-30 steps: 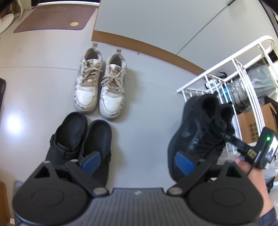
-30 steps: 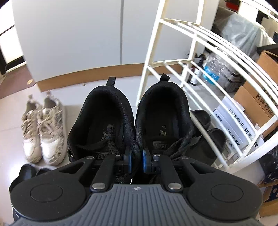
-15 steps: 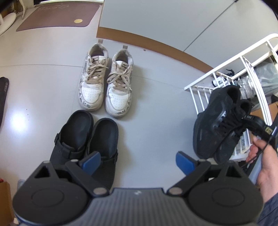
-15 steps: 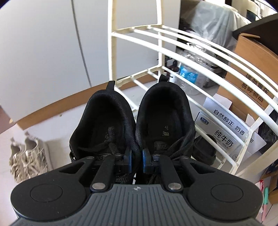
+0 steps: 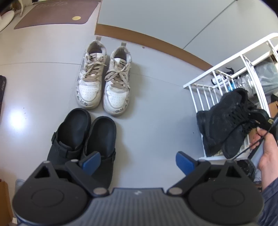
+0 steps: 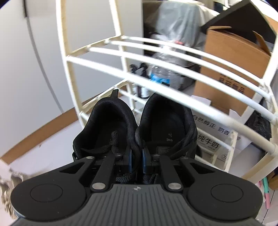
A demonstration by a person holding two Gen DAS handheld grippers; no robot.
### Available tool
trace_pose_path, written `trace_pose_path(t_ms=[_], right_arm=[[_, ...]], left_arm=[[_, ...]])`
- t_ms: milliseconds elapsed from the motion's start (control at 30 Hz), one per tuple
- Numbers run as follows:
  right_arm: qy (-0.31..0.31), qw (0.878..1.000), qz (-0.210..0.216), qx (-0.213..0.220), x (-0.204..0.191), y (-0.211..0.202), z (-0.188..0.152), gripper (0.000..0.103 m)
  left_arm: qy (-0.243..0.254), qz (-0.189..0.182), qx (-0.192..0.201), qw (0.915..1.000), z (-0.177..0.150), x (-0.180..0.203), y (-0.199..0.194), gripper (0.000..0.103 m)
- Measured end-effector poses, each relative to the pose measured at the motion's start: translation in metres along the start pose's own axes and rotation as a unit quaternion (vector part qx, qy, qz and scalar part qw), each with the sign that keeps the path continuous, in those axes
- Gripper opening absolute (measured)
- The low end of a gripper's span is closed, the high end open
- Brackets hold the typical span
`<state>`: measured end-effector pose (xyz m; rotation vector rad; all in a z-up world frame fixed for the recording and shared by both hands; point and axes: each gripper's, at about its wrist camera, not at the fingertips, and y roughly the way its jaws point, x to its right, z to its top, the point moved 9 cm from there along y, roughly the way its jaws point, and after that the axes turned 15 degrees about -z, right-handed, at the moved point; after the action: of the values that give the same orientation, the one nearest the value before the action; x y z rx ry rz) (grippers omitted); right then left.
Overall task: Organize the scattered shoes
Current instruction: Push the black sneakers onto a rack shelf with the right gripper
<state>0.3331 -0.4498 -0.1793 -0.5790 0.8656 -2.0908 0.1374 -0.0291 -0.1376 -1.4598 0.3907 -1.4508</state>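
Note:
My right gripper [image 6: 137, 160] is shut on the inner collars of a pair of black sneakers [image 6: 135, 128], pinched together and hanging in the air. Their heels point into the white wire shoe rack [image 6: 161, 69], between its tiers. From the left wrist view the black sneakers [image 5: 224, 120] hang over the rack [image 5: 205, 83] at the right, with a hand [image 5: 267, 149] behind them. My left gripper [image 5: 138, 160] is open above the floor, over a pair of black clogs [image 5: 81, 139]. Beyond them a pair of white sneakers [image 5: 104, 76] stands side by side.
A brown mat [image 5: 57, 13] lies at the far left, and a grey cabinet with a wooden base strip [image 5: 152, 40] runs behind the white sneakers. Cardboard boxes [image 6: 232, 57], a water bottle [image 6: 161, 76] and milk cartons [image 6: 210, 137] stand behind the rack.
The right gripper has carried the black sneakers to the right, from over the floor to the rack, and rolled so the rack now fills its view. The left gripper stayed almost still.

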Motion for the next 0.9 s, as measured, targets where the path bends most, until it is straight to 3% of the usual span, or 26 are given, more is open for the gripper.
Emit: trace_pose_path(t_ms=[500, 767, 900], right_arm=[[0.084, 0.994, -0.053, 0.045, 0.026, 0.038, 0.032, 0.013], [0.19, 0.975, -0.07, 0.088, 0.048, 0.054, 0.039, 0.014], [0.2, 0.969, -0.076, 0.123, 0.045, 0.061, 0.042, 0.018]], left_arm=[[0.016, 0.005, -0.026, 0.9995, -0.009, 0.002, 0.011, 0.095], [0.022, 0.016, -0.047, 0.9985, -0.022, -0.005, 0.02, 0.095], [0.021, 0.02, -0.065, 0.9975, -0.032, -0.009, 0.027, 0.095]])
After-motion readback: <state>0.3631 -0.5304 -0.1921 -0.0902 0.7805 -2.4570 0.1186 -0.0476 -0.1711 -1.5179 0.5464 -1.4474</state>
